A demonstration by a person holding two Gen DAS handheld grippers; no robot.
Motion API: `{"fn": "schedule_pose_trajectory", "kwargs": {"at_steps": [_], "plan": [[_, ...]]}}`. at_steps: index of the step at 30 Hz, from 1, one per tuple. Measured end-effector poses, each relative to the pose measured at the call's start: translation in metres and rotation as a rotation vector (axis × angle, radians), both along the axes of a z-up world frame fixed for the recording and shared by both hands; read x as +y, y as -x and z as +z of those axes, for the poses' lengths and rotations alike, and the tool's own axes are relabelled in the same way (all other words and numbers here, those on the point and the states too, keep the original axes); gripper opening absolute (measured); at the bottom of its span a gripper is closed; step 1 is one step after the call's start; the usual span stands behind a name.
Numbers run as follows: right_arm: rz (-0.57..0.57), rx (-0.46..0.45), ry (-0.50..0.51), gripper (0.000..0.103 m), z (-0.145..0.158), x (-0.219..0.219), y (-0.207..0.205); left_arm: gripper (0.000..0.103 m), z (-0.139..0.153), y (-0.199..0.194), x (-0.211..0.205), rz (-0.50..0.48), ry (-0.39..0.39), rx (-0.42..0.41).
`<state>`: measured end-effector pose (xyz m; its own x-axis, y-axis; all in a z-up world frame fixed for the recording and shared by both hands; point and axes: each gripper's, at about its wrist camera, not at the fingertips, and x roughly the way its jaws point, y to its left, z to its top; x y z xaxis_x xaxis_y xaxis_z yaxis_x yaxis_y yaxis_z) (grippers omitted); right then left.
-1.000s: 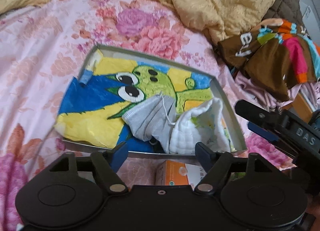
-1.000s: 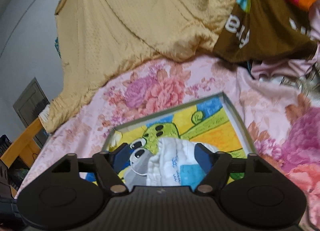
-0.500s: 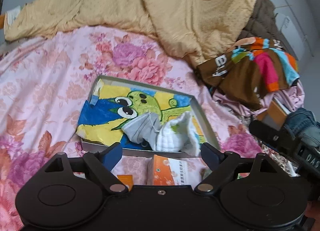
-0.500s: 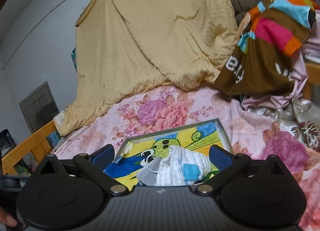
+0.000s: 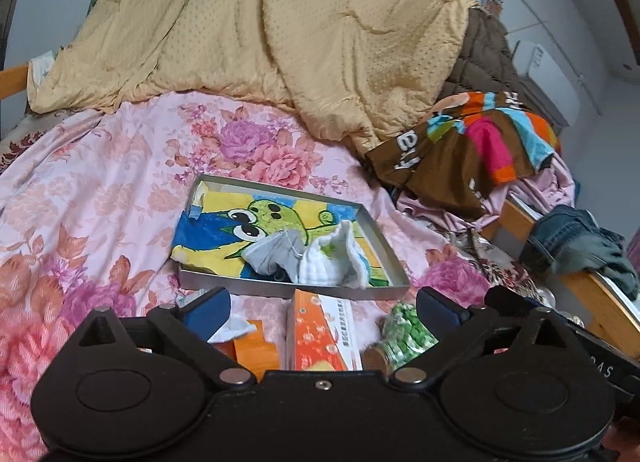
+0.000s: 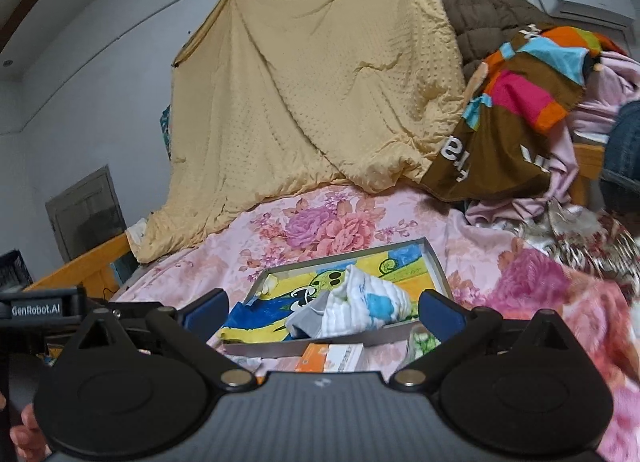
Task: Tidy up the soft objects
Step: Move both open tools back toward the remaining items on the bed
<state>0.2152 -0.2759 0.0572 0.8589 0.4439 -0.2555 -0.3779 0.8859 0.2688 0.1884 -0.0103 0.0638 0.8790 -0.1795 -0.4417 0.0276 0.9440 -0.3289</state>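
A shallow grey tray with a cartoon frog liner lies on the floral bed sheet. In its near right part lie a crumpled grey cloth and a white quilted cloth, touching each other. My left gripper hangs short of the tray's near wall, its jaws opening with nothing held between them. The right wrist view shows the same tray, the white cloth with blue patches and the grey cloth. My right gripper stands open and empty in front of the tray.
An orange-and-white box, a smaller orange pack and a green patterned item lie just before the tray. Behind it a yellow blanket hangs. A brown multicoloured garment, jeans and a wooden rail crowd the right.
Both grippers have drawn back and up from the tray, and their jaws have widened. The cloths stay in the tray. The boxes before the tray have come into view.
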Motion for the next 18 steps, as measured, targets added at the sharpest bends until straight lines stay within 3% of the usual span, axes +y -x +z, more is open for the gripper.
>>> {"fn": "schedule_pose_trajectory", "kwargs": {"at_steps": [8,18], "plan": [[-0.050,0.016,0.004,0.103,-0.009,-0.007,0.045,0.101,-0.015,0.041,-0.008,-0.035,-0.027,-0.037],[-0.130,0.155,0.004,0.103,-0.026,-0.021,0.064,0.102,-0.042,0.071,-0.012,-0.081,-0.066,-0.024]]}}
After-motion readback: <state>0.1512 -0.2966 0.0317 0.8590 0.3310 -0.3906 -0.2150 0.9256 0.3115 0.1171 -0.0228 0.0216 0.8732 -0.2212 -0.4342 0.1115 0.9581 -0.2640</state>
